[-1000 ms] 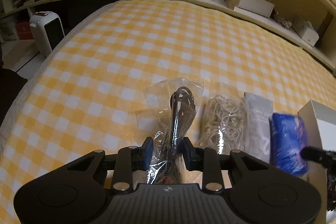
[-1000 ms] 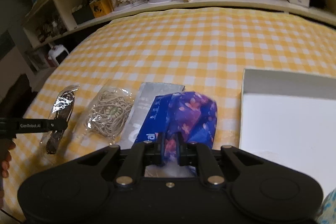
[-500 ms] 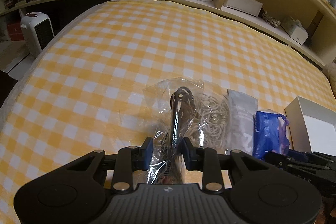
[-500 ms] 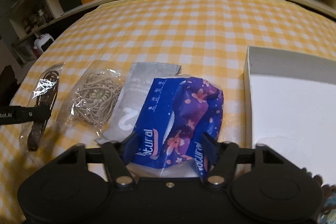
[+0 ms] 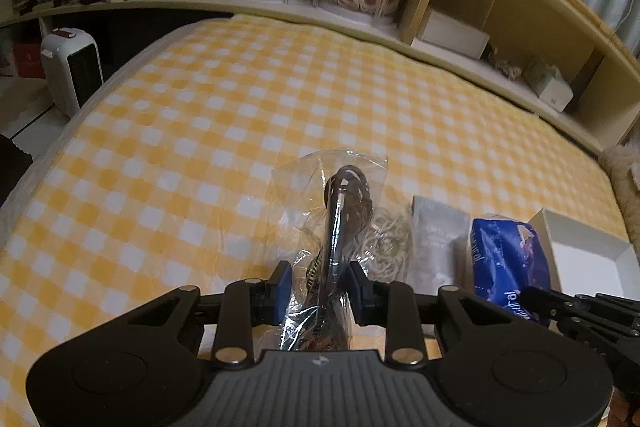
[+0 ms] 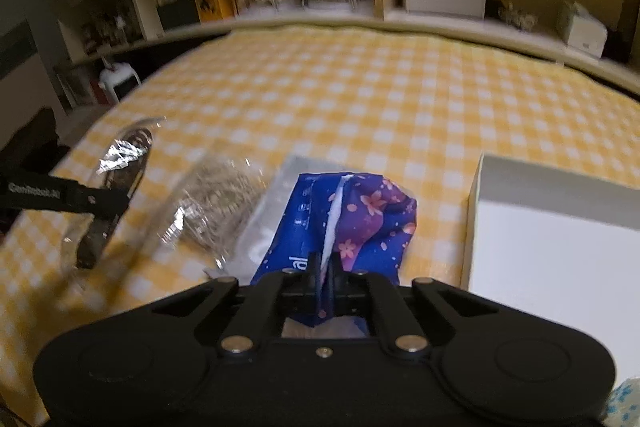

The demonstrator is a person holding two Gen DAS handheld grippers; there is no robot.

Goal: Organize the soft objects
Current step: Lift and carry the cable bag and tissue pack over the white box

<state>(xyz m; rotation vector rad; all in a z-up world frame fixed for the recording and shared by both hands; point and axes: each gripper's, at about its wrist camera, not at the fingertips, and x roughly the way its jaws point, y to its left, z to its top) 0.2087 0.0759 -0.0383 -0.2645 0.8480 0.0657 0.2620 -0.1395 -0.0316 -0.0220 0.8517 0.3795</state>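
White lettering reading "GenRobot.AI" [image 6: 34,187] runs along the black finger of the left gripper [image 6: 104,203], entering the right wrist view at nine o'clock. On the blue, blossom-printed soft plastic tissue pack [image 6: 356,223], white letters "al" show at the pack's lower left; in the left wrist view the same pack [image 5: 506,259], at four o'clock, carries letters ending in "ral" running up its side. A large pale character marks the grey flat pouch [image 6: 266,227] beside it, too hidden and blurred to read.
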